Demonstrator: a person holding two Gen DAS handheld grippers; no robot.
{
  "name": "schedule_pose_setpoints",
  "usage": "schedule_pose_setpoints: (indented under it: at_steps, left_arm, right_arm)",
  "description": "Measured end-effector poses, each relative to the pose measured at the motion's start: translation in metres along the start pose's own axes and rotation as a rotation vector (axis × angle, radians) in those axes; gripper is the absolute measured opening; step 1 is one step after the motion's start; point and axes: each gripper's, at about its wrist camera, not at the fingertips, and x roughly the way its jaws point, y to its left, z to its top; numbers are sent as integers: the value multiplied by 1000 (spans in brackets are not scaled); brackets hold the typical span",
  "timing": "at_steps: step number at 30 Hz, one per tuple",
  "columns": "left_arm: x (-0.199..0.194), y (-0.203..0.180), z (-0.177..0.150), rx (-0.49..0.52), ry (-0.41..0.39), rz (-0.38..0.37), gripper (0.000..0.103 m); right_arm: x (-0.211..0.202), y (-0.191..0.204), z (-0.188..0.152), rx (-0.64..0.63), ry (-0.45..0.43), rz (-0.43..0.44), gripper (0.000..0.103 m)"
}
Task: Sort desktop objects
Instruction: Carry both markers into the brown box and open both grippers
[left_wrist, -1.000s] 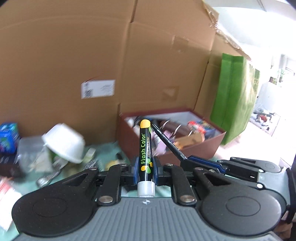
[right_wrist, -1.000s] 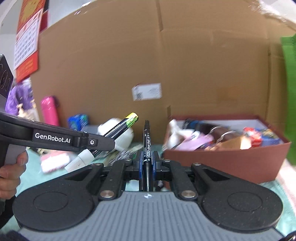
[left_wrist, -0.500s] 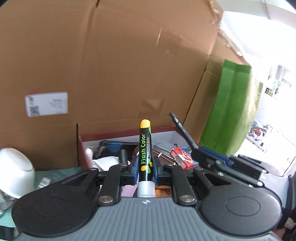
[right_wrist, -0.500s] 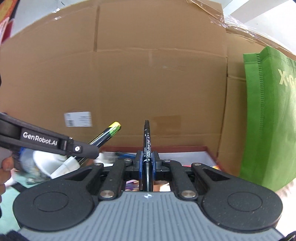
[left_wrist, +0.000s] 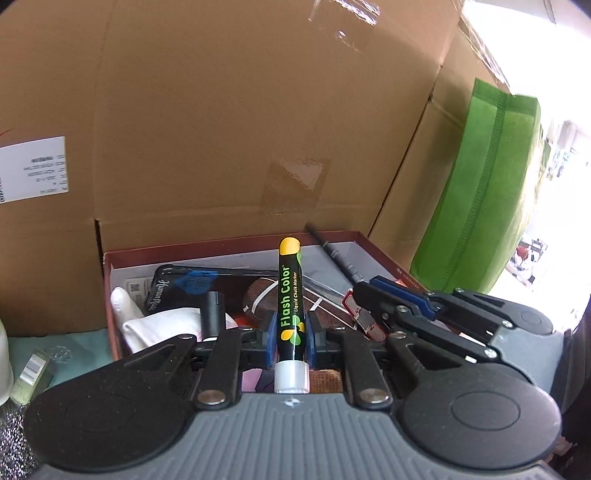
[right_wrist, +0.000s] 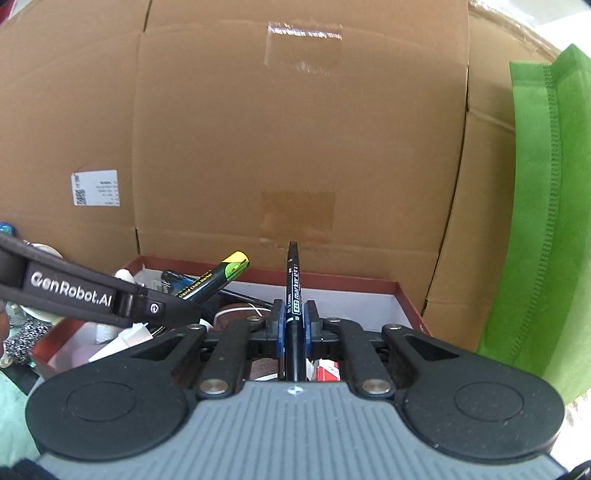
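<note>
Red box (left_wrist: 236, 254) now fills both views, nearer than a second ago: deposit imminent. Above it, left gripper (left_wrist: 291, 334) stays clenched on the chalk marker (left_wrist: 290, 295); right gripper (right_wrist: 294, 325) on the black marker (right_wrist: 293, 291).

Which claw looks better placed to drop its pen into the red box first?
Right, marginally. Its claw holds the thin marker over the red box interior. The left claw with the chalk marker sits nearer the box's front edge.
</note>
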Motion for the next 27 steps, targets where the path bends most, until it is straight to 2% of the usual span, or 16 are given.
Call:
schedule_pose_setpoints:
  at_steps: [1, 2, 3, 4, 5, 6, 9, 10, 11, 13, 19, 27]
  left_arm:
    - [-1, -1, -2, 12, -16, 9, 17]
    - [-3, -3, -3, 32, -37, 18, 32]
    - [-6, -5, -5, 52, -58, 25, 60]
    - [-8, -7, -6, 63, -83, 34, 74]
    - [-13, -8, -8, 69, -113, 46, 92]
    - [-16, -9, -9, 75, -143, 59, 98]
    - [-24, -11, -12, 95, -170, 75, 102]
    - [-26, -11, -12, 93, -161, 76, 103]
    - [-27, -10, -12, 84, -152, 74, 103]
    - [-31, -9, -13, 67, -144, 67, 103]
    - [-40, -11, -22, 60, -123, 123, 103]
    - [-54, -7, -34, 25, -66, 176, 103]
  right_arm:
    - [2, 0, -1, 6, 7, 2, 8]
    - [3, -1, -2, 14, 11, 3, 10]
    - [3, -1, -4, 21, 13, 3, 11]
    - [2, -1, -5, 27, 14, 2, 19]
    - [3, -1, -6, 34, 13, -2, 42]
    - [1, 0, -7, 42, 9, -14, 48]
    - [-8, 3, -11, 64, -5, -29, 56]
    - [-10, 3, -12, 76, -5, -35, 62]
    - [-14, 4, -13, 91, -9, -43, 74]
    - [-23, 7, -16, 118, -28, -58, 91]
    - [-36, 18, -22, 136, -28, -89, 94]
    - [-54, 29, -28, 113, 30, -134, 95]
